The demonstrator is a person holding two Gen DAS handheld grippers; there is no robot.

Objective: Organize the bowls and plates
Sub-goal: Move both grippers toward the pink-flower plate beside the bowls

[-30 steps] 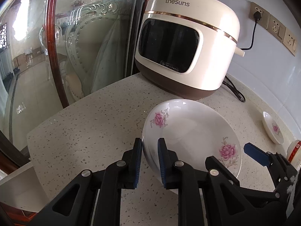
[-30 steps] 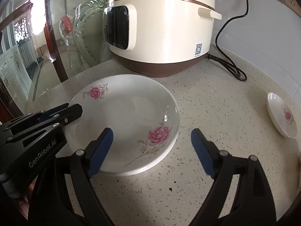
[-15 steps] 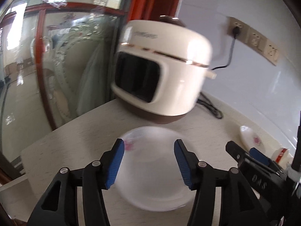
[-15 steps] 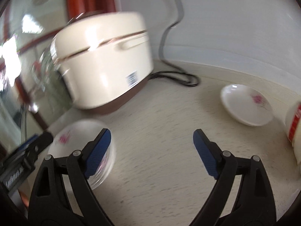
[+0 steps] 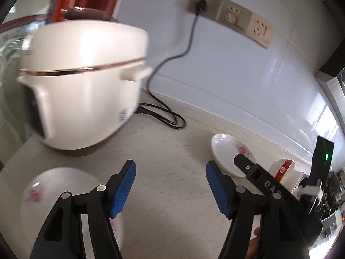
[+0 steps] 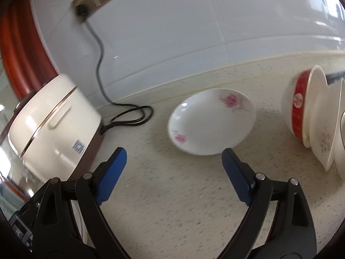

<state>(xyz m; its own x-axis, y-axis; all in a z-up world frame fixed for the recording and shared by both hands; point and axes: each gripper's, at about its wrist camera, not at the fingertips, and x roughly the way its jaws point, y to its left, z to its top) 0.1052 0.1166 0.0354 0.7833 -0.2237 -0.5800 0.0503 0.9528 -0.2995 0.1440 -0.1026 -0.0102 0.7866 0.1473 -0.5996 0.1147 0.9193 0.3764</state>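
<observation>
The speckled counter [image 6: 183, 211] carries everything, and the cream rice cooker [image 5: 82, 82] stands at its far left as the landmark. Its black cord [image 6: 129, 116] loops on the counter just right of the cooker's base, running up to a wall socket [image 5: 201, 4].

In front of the cooker, low in the left wrist view, lies the large floral plate [image 5: 49, 190], blurred; it sits left of and partly behind the left finger of the left gripper [image 5: 170, 185], not between the blue pads. That gripper's jaws are spread wide with only bare counter between them.

Well to the right of the cooker rests the small floral plate [image 6: 211, 122], flat on the counter. The right gripper [image 6: 173, 176] stands wide apart and empty; the small plate lies just beyond its fingertips, nearer the right one, apart from both.

Farther right of the cooker than the small plate, a red-banded bowl [image 6: 298, 110] appears tipped on its side against other white dishes [image 6: 323, 129].
</observation>
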